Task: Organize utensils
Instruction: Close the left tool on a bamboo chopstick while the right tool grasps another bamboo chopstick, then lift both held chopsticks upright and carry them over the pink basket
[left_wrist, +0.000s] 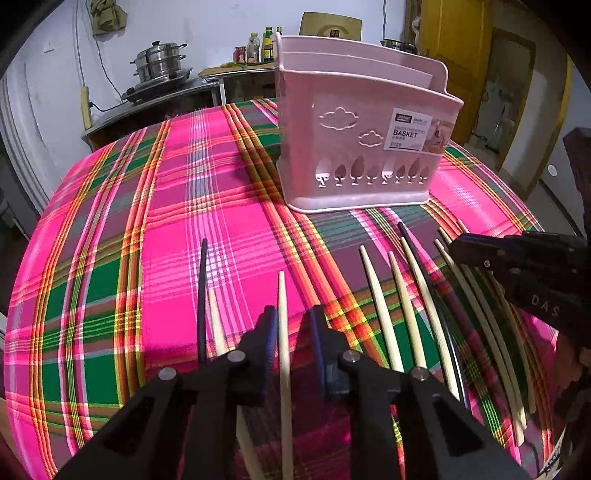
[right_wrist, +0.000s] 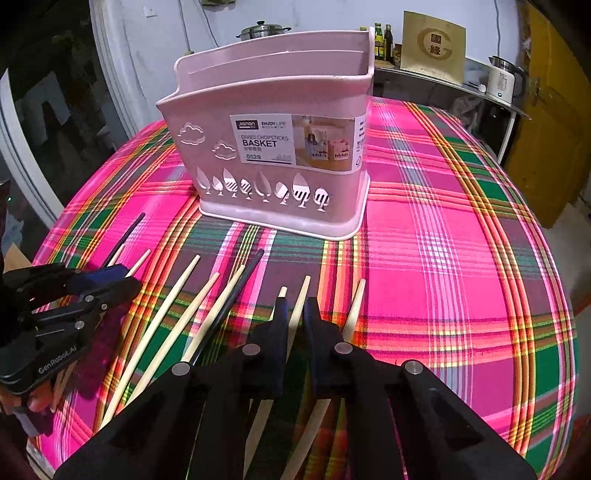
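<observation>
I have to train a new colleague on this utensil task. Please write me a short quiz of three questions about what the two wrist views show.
1. True or false: chopsticks already stick out of the top of the pink basket.
2. What lies between the fingers of the left gripper?
A. a light chopstick
B. a black chopstick
C. a spoon
3. Which word is printed largest on the basket's label?

Key: 1 false; 2 A; 3 BASKET.
</observation>
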